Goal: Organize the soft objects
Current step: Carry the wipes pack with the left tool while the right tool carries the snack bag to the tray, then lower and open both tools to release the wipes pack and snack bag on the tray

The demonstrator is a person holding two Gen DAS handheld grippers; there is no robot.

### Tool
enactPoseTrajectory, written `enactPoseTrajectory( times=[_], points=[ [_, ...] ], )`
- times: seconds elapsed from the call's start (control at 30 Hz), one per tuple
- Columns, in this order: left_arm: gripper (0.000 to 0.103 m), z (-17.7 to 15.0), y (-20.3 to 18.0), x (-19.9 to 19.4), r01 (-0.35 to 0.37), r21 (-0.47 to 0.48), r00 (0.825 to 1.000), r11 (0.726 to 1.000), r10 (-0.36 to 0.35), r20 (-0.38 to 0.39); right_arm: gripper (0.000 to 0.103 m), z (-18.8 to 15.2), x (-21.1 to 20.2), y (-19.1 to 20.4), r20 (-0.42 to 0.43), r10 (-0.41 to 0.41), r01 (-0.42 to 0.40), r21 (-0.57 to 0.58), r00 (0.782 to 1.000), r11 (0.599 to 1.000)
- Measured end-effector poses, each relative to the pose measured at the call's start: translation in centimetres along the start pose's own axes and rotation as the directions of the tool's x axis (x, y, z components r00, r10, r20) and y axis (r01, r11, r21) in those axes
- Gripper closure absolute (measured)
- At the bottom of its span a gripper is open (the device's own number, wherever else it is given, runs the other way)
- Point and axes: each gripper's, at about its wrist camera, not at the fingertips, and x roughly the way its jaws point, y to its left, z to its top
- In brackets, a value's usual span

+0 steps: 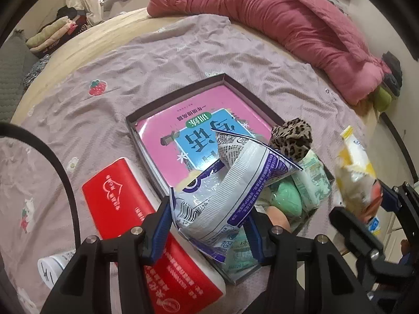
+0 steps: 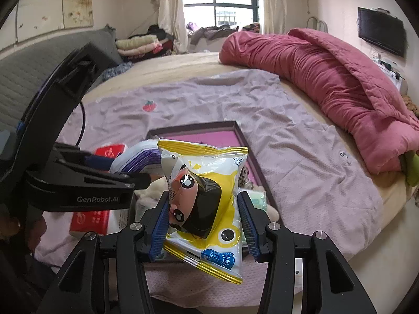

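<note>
Both grippers carry packets above the tray's (image 1: pixel 146 157) near corner: left gripper (image 1: pixel 208 229) half-open clamps a white-purple bag (image 1: pixel 222 191), right gripper (image 2: pixel 204 225) a yellow packet (image 2: pixel 207 196); next, lowering and release.

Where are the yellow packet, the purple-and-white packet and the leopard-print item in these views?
yellow packet (image 2: pixel 207 198): right wrist view, on its printed front.
purple-and-white packet (image 1: pixel 222 191): left wrist view, on its crumpled middle.
leopard-print item (image 1: pixel 293 137): left wrist view, on its spotted top, inside the box.
</note>
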Motion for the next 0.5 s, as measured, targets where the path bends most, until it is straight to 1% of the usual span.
enactPoseTrajectory(
  times=[0.2, 0.5],
  points=[
    [0.051, 0.4, -0.3, 1.7, -0.003, 0.011, 0.999, 1.0, 0.003, -0.037, 0.051, -0.3, 1.6, 0.6, -0.021, -0.003, 0.002, -0.012, 1.0, 1.0],
    [0.051, 0.6, -0.3, 3.8, -0.011, 0.01, 0.997, 1.0, 0.011, -0.073, 0.051, -0.5, 3.4, 0.0, -0.051, -0.023, 0.023, 0.006, 0.998, 1.0]
  ],
)
